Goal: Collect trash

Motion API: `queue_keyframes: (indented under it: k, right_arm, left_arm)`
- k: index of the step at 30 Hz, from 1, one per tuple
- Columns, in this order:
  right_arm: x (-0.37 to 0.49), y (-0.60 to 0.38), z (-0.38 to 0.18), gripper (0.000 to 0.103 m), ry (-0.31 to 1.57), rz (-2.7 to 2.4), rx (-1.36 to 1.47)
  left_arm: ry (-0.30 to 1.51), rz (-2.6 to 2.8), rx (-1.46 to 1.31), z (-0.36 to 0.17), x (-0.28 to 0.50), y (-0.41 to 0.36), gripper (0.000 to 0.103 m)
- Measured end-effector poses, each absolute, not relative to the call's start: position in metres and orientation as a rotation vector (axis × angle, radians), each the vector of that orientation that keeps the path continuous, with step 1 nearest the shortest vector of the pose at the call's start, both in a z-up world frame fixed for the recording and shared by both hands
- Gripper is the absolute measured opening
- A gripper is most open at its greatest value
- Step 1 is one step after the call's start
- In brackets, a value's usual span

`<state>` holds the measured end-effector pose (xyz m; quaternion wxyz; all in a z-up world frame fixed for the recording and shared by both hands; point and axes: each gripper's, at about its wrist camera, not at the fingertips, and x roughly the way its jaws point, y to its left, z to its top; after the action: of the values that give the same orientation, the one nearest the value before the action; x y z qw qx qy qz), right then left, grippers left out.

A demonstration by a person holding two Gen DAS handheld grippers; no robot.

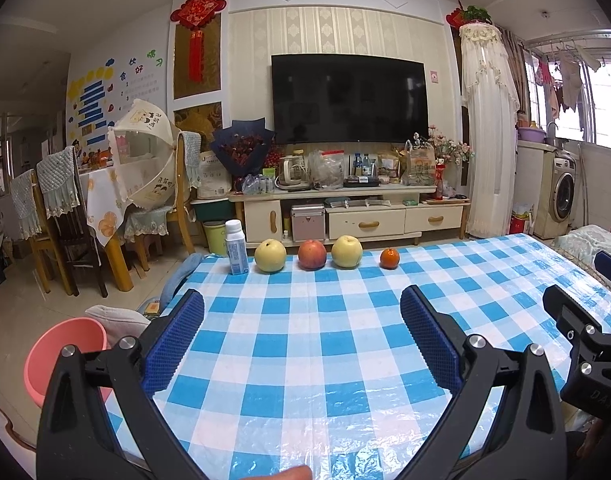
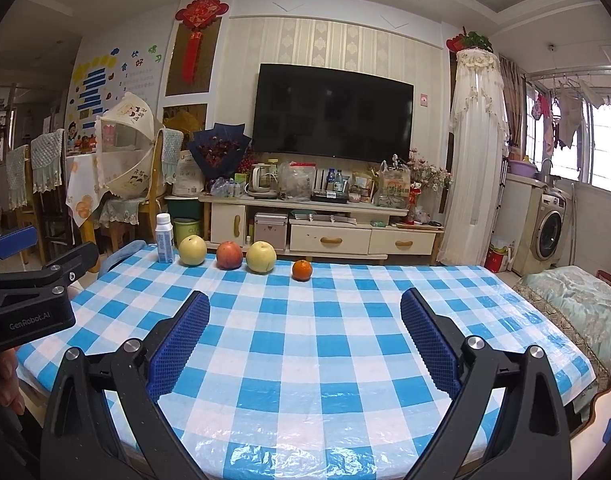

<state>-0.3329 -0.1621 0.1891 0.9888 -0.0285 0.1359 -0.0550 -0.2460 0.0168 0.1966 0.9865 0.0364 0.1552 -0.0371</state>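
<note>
A white plastic bottle (image 1: 236,247) with a blue label stands upright at the far left end of a row on the blue-checked table (image 1: 305,360); it also shows in the right wrist view (image 2: 164,239). Beside it lie a yellow pear (image 1: 270,255), a red apple (image 1: 312,255), a second pear (image 1: 347,252) and a small orange (image 1: 389,258). A pink bin (image 1: 63,358) stands on the floor left of the table. My left gripper (image 1: 301,316) is open and empty over the near table. My right gripper (image 2: 305,316) is open and empty beside it.
A TV cabinet (image 1: 333,204) crowded with bags and bottles stands behind the table under a wall TV. Dining chairs and a table (image 1: 65,216) are at the far left. A washing machine (image 2: 547,232) and a cushioned seat (image 2: 573,300) are at the right.
</note>
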Motion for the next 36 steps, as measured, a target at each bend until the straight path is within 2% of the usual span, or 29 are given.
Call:
queue_keyframes:
  k: [36]
  right_arm:
    - [-0.283, -0.142, 0.162, 0.096, 0.315, -0.067, -0.071]
  left_arm:
    - [0.361, -0.052, 0.104, 0.162, -0.197, 0.019, 0.099]
